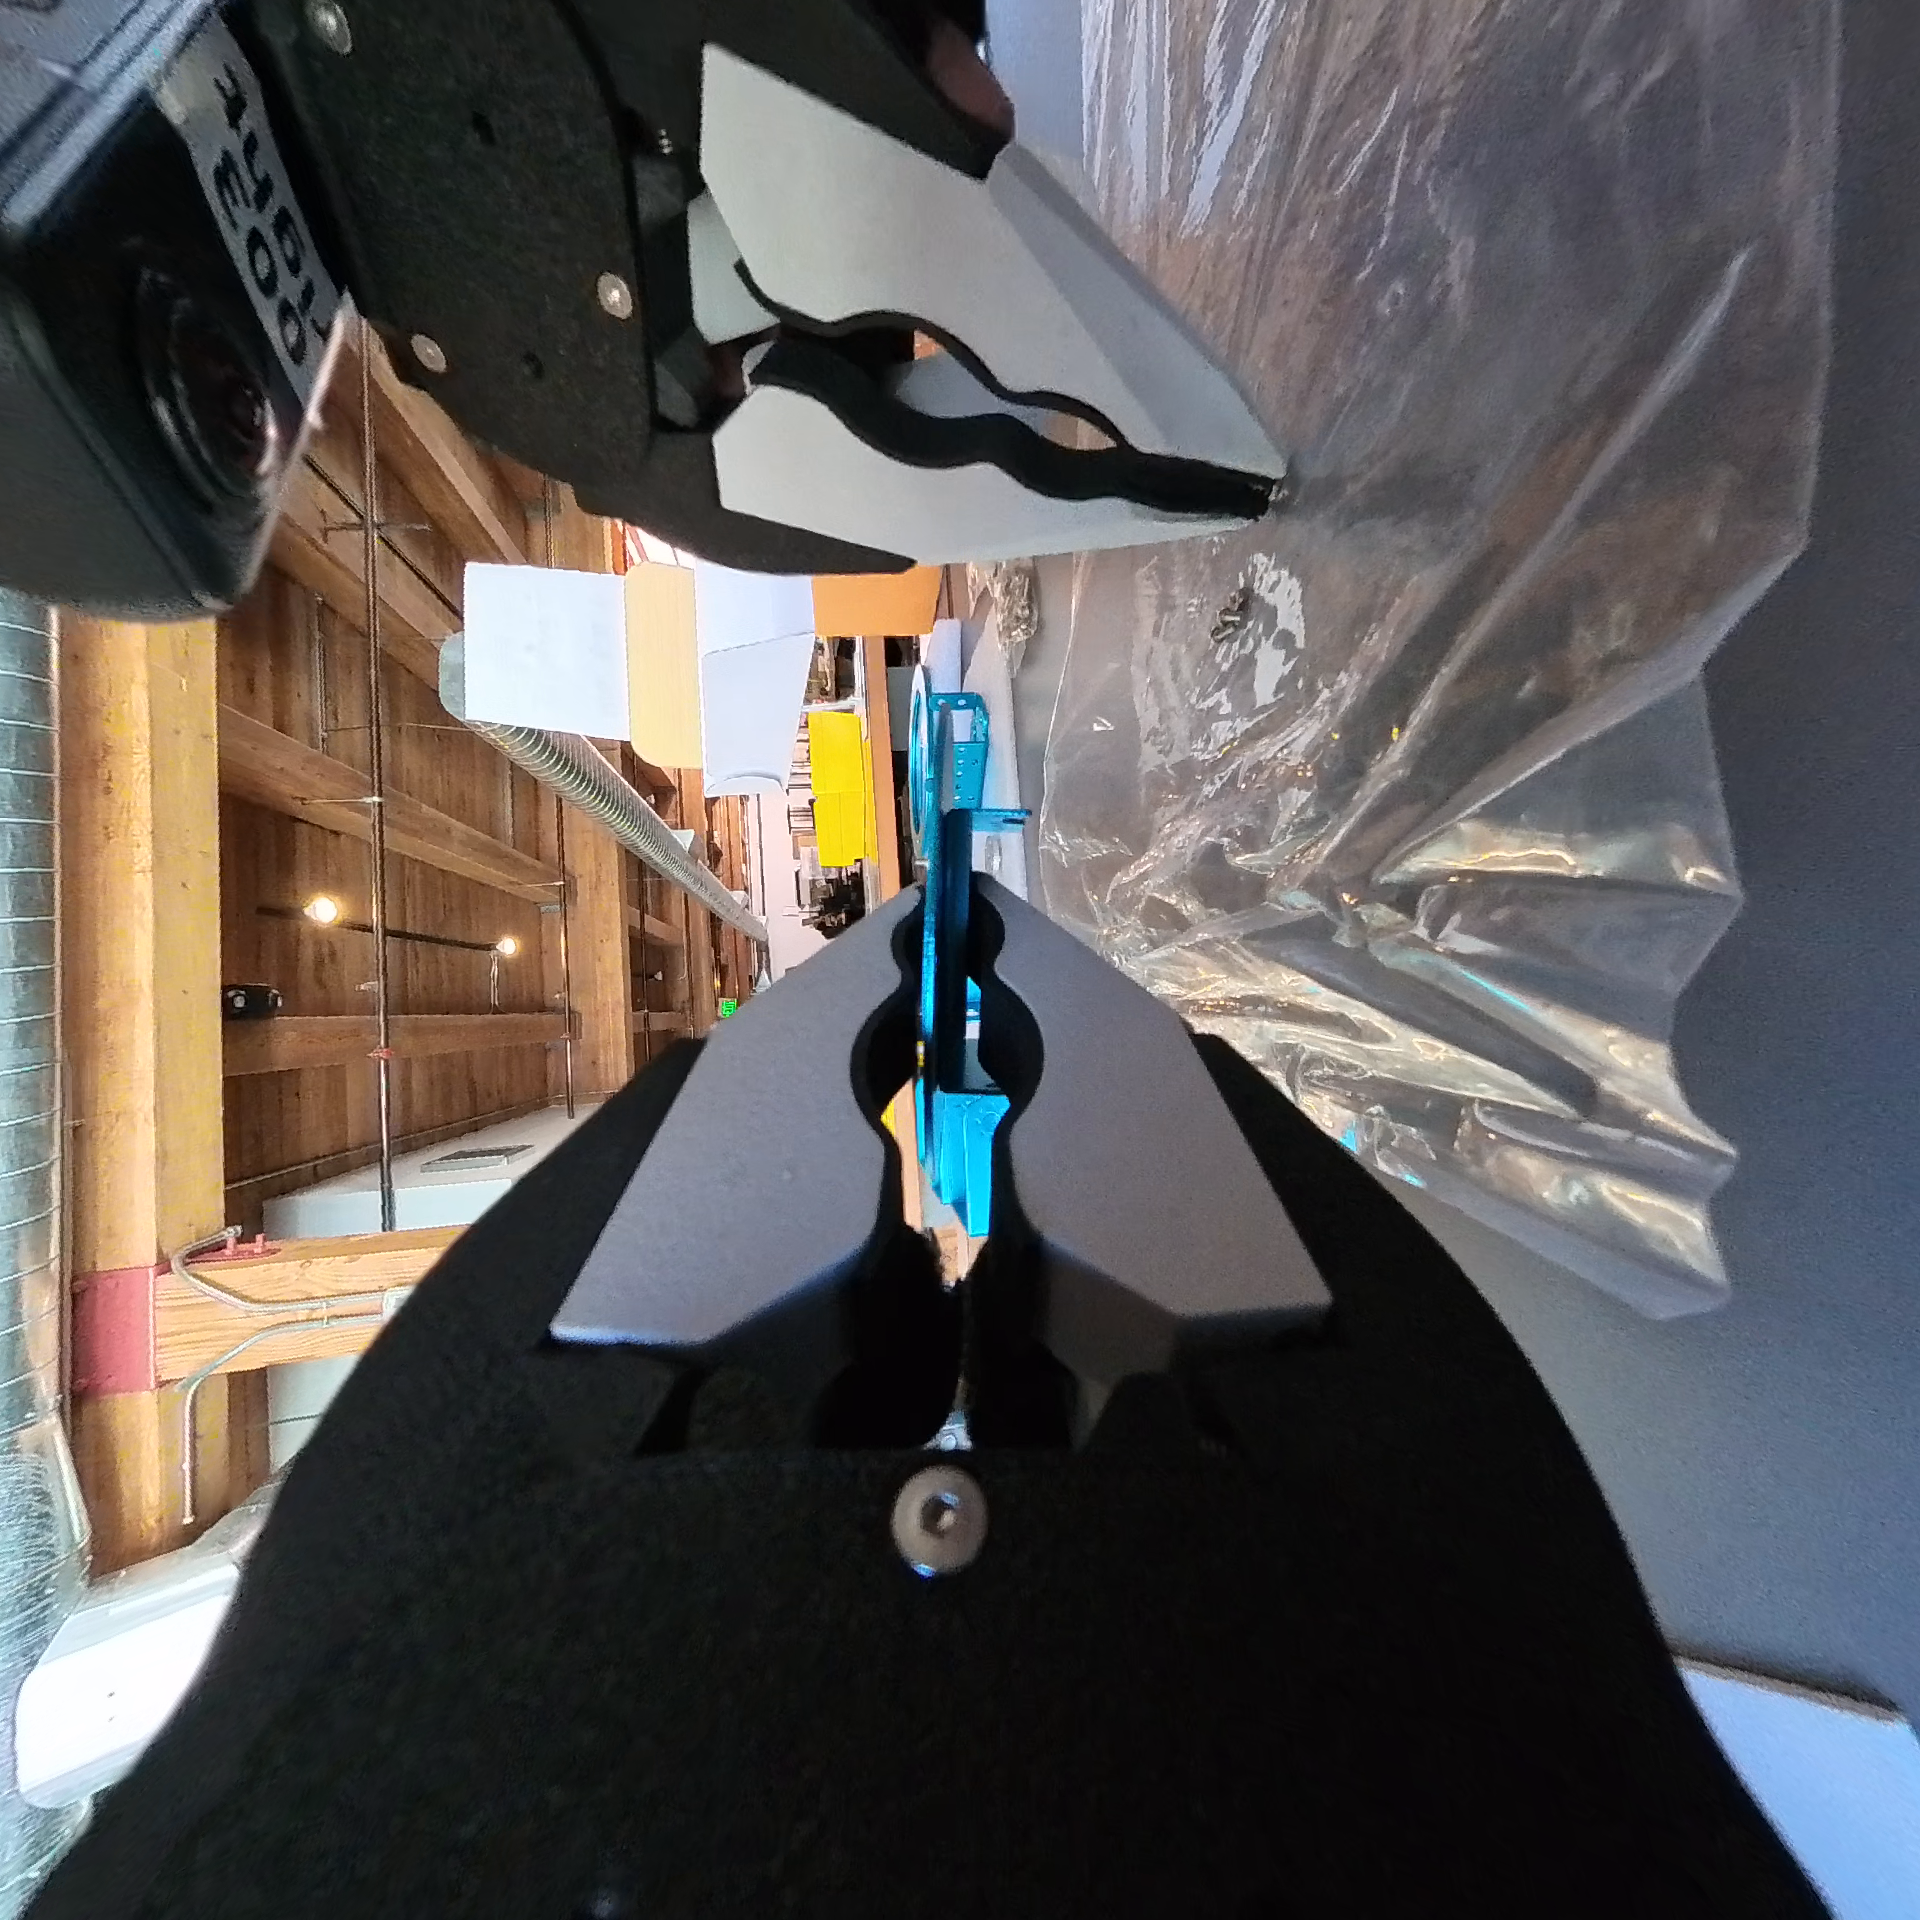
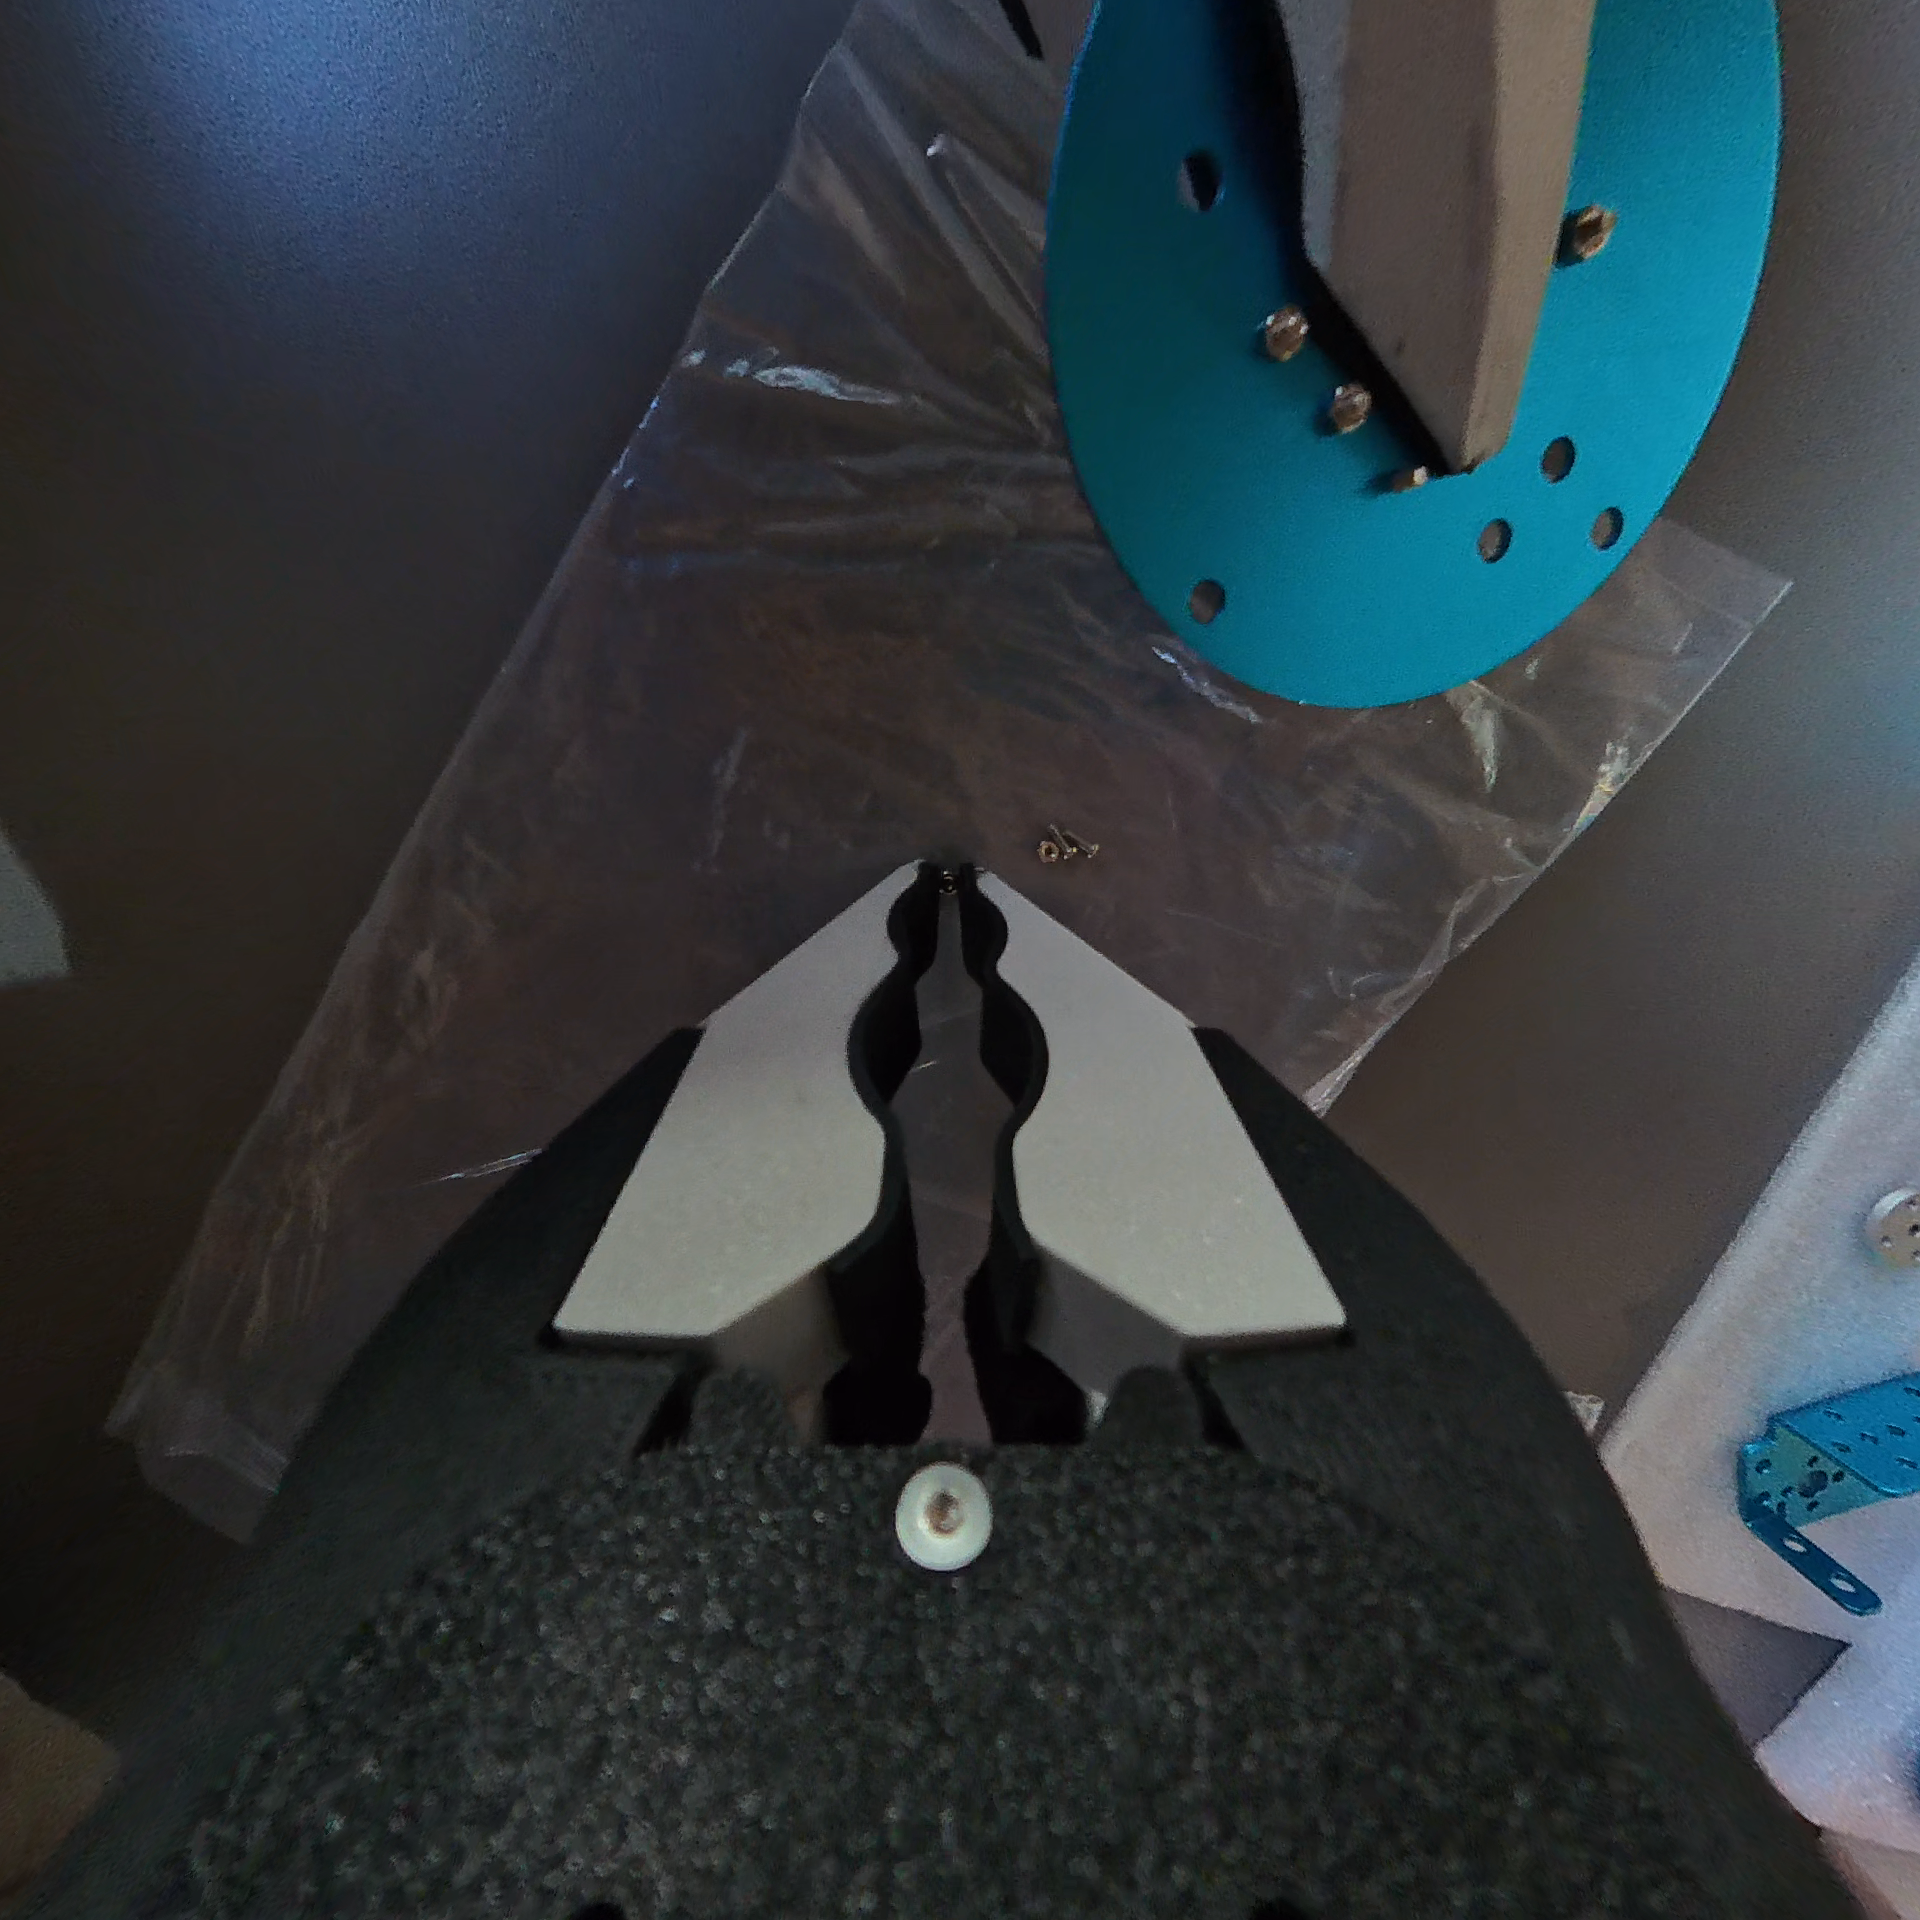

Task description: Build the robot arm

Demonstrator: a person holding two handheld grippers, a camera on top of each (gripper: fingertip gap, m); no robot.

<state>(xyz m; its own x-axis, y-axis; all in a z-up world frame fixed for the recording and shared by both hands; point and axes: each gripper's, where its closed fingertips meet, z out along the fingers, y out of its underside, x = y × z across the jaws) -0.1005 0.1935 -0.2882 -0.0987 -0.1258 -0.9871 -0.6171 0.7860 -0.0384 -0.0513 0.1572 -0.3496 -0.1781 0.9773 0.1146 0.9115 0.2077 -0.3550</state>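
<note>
Where the right gripper (image 2: 948, 878) bites: tips pinched on what looks like a tiny screw (image 2: 948, 884) on the clear plastic bag (image 2: 623, 831); the film could easily be caught in the pinch.
Loose screws (image 2: 1067, 847): two, just beside those tips.
Left gripper (image 1: 951, 894): clamped on the blue round plate (image 2: 1299, 582), held above the bag.
Plate: several screws seated, some holes open.
Worktop (image 2: 312, 416): dark; blue bracket (image 2: 1813, 1475) on white foam (image 2: 1766, 1299), far right.

Two screws (image 2: 1068, 847) lie on the plastic bag (image 2: 727, 644).
</note>
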